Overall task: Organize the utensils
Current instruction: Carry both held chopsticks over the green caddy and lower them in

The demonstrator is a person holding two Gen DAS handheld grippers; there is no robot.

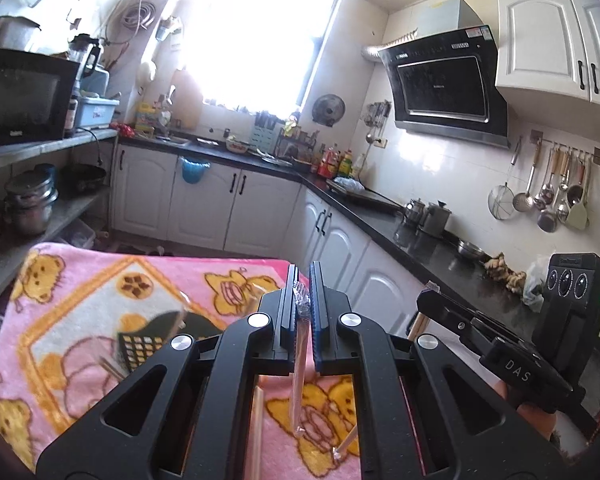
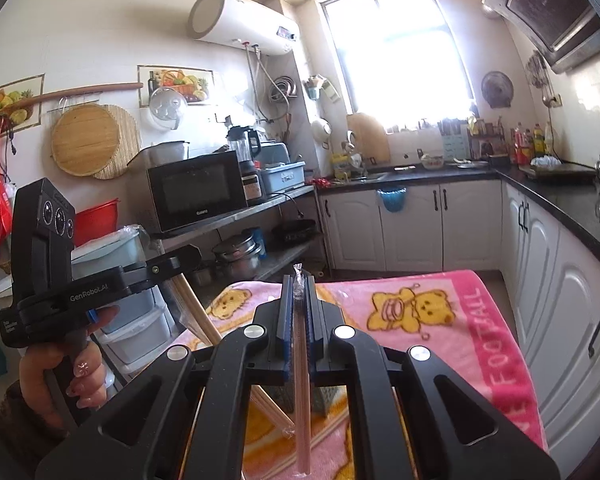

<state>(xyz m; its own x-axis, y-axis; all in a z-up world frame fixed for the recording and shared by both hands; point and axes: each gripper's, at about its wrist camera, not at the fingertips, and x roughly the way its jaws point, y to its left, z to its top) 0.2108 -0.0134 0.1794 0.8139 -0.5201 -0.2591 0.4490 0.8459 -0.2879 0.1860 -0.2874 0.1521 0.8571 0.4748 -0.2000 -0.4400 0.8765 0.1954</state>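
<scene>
Above the blanket, left tongs pinch wrapped chopsticks; right tongs pinch another pair.

- Left gripper: matt black plastic, shiny metal bolts.
- Wrapped chopsticks: pale wood in crinkly clear film.
- Blanket: fuzzy pink cloth.
- Worktop at three o'clock: glossy black stone.

We are seeing open air lying ahead above the pink blanket, while the black mesh holder and loose chopsticks are crowding its near end, the white cabinets hemming the right and the shelf rack the left.
</scene>
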